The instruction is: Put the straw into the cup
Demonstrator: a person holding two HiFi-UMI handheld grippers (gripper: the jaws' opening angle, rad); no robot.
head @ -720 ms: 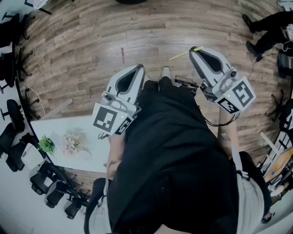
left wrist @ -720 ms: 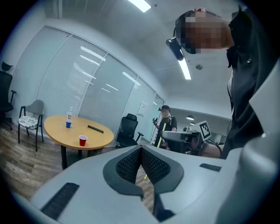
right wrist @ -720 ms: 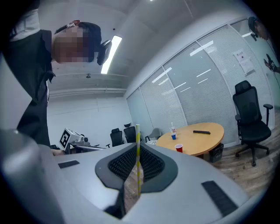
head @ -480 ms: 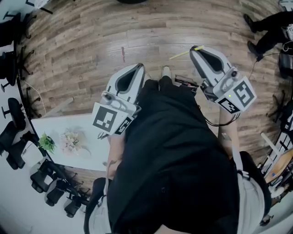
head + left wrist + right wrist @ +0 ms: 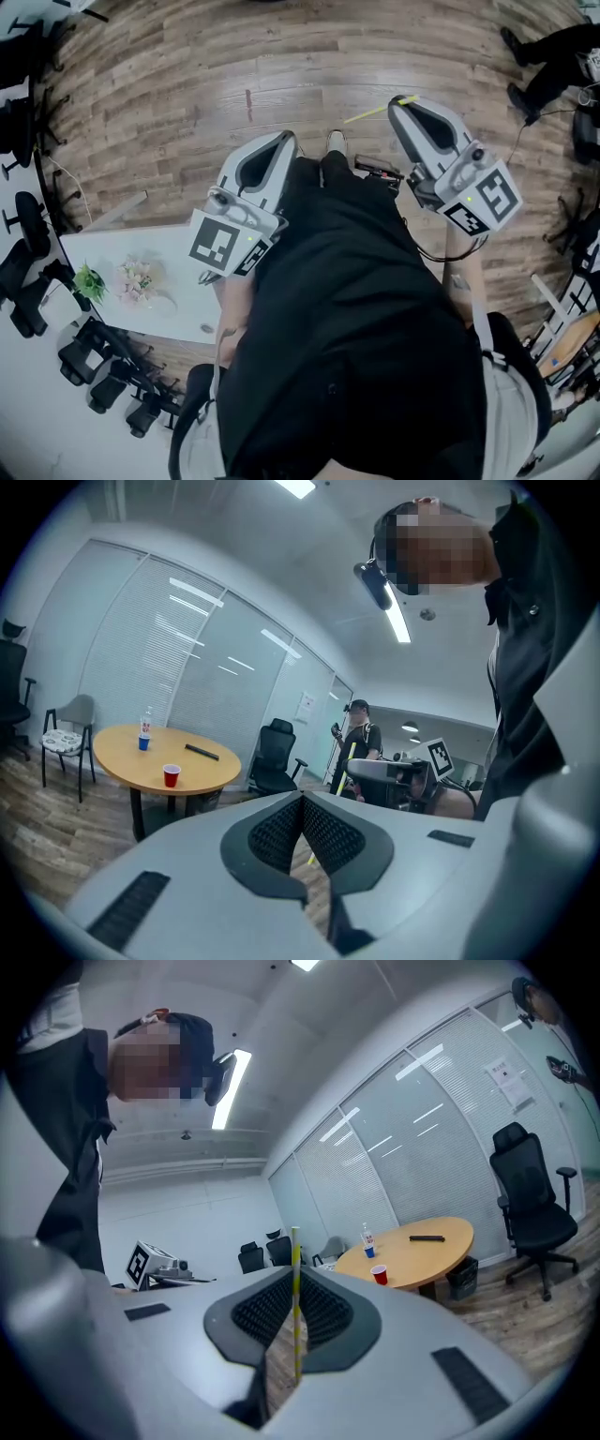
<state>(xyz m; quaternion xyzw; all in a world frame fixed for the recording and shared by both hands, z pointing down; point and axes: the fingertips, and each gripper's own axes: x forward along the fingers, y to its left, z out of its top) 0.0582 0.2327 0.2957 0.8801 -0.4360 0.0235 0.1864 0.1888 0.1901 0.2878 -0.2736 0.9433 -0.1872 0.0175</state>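
Note:
My right gripper (image 5: 401,101) is shut on a thin yellow straw (image 5: 370,112), which sticks out sideways over the wooden floor in the head view. In the right gripper view the straw (image 5: 296,1307) stands upright between the pads of that gripper (image 5: 296,1279). A red cup (image 5: 380,1274) sits far off on a round wooden table (image 5: 427,1241). My left gripper (image 5: 281,145) is held beside my body. In the left gripper view it (image 5: 302,803) is shut on nothing, with the red cup (image 5: 171,775) on the table (image 5: 112,752) in the distance.
A blue cup (image 5: 368,1252), a bottle (image 5: 366,1235) and a dark flat object share the round table. A black office chair (image 5: 530,1194) stands near it. A white table (image 5: 187,300) with flowers is at my left. Another person (image 5: 361,733) stands across the room.
The head view has shifted a little, so the white table with flowers sits slightly further left. Both grippers hold about the same pose, the straw still in the right one.

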